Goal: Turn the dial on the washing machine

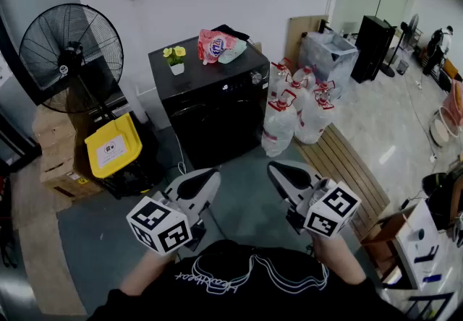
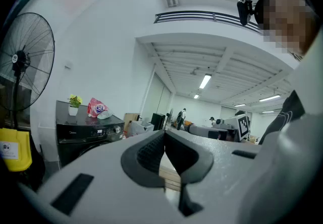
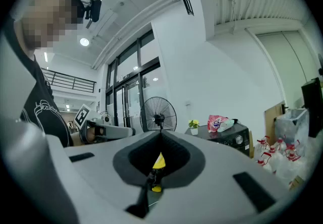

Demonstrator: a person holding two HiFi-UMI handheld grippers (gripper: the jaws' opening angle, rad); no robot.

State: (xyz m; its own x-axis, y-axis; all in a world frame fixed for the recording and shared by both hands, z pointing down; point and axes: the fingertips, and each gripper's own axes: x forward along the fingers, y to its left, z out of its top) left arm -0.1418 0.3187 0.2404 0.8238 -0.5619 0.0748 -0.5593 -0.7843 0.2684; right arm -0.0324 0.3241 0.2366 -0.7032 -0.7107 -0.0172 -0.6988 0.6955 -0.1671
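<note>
A black washing machine point(image 1: 217, 99) stands against the far wall, its round silver dial point(image 1: 255, 77) at the right end of the control panel. The machine point(image 2: 86, 134) also shows in the left gripper view, and the dial point(image 3: 236, 141) in the right gripper view. Both grippers are held low near the person's chest, well short of the machine. My left gripper point(image 1: 211, 177) is shut with nothing in it. My right gripper point(image 1: 273, 169) is also shut and empty, its jaws meeting at the tips.
On the machine top sit a small flower pot point(image 1: 176, 60) and a pink bag point(image 1: 217, 45). A large floor fan point(image 1: 71, 57) and a yellow bin point(image 1: 113, 144) stand at the left. White plastic jugs point(image 1: 295, 110) cluster at the machine's right, beside a wooden pallet point(image 1: 346, 168).
</note>
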